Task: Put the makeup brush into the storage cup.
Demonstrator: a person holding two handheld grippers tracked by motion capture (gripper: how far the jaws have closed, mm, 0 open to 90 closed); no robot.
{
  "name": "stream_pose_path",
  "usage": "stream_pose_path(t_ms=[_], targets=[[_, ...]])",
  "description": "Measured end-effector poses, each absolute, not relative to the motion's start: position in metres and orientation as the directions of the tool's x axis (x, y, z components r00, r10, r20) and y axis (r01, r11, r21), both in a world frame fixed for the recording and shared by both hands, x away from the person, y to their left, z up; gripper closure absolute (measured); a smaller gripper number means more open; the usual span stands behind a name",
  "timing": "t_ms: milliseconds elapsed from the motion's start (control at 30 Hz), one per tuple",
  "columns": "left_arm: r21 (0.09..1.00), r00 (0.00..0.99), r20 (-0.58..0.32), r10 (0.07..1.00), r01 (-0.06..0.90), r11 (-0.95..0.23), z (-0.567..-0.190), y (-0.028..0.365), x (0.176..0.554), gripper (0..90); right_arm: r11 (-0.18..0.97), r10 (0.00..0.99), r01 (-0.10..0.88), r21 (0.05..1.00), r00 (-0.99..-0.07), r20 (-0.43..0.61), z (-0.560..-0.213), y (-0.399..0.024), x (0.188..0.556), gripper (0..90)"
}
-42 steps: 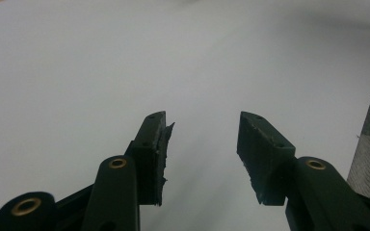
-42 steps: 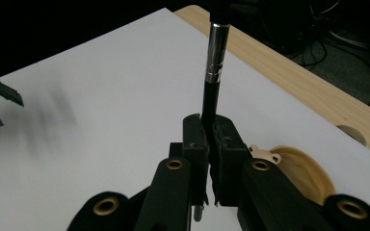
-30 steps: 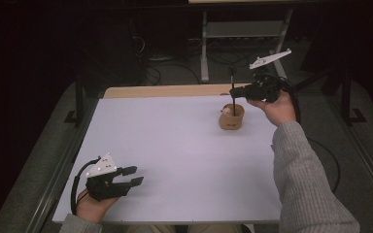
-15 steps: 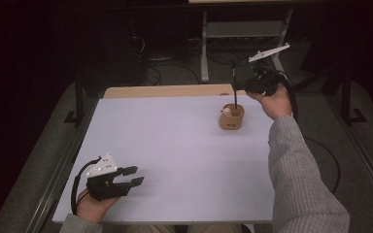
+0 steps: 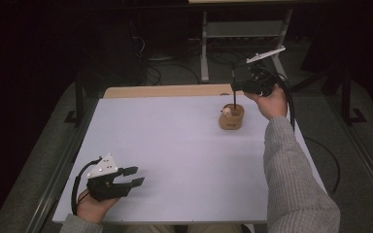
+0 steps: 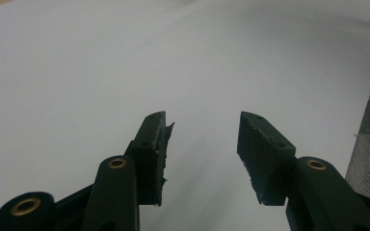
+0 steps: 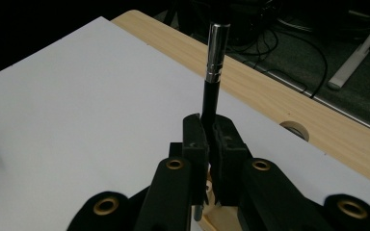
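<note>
White tabletop (image 5: 175, 155) fills the middle of a dark room, with a strip of bare wood (image 5: 165, 91) along its far edge and cables on the floor beyond. Over at the far right sits one small wooden holder (image 5: 231, 118), light tan, with something pale poking up inside it that is too small to make out. Above it, the right gripper (image 5: 236, 86) has its jaws clamped tight on a pen (image 7: 214, 77), a slim black stick with a shiny silver band higher up; it hangs upright, its lower end at the holder's mouth, and whether the tip is inside I cannot tell. In the right gripper view the pen's top runs out of frame, and the holder is a mere sliver of wood under the jaws. Down at the near left corner, the left gripper (image 5: 132, 176) rests low over the table, jaws parted with nothing between them, the pads (image 6: 155, 154) looking frayed at their edges. Count it up: two grippers, one pen, one holder.
</note>
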State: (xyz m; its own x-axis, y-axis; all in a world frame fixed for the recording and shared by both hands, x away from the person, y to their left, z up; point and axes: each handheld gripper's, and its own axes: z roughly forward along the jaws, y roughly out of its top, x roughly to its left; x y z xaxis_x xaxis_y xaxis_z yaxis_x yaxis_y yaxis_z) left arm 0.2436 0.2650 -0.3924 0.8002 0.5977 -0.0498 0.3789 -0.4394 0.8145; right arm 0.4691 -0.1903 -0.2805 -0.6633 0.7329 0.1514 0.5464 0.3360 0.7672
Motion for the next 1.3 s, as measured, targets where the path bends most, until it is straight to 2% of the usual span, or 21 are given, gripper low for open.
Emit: stream_pose_path(t_ms=[900, 1300], targets=[[0.815, 0.798, -0.049, 0.6, 0.38, -0.438, -0.392, 0.264, 0.242, 52.9, 0.299, 0.765, 0.578, 0.759, -0.62, 0.171, -0.304, -0.195, 0.479, 84.7], [0.821, 0.79, -0.057, 0.61, 0.385, -0.422, -0.392, 0.263, 0.242, 47.4, 0.274, 0.779, 0.598, 0.753, -0.597, 0.191, -0.316, -0.194, 0.482, 84.7]])
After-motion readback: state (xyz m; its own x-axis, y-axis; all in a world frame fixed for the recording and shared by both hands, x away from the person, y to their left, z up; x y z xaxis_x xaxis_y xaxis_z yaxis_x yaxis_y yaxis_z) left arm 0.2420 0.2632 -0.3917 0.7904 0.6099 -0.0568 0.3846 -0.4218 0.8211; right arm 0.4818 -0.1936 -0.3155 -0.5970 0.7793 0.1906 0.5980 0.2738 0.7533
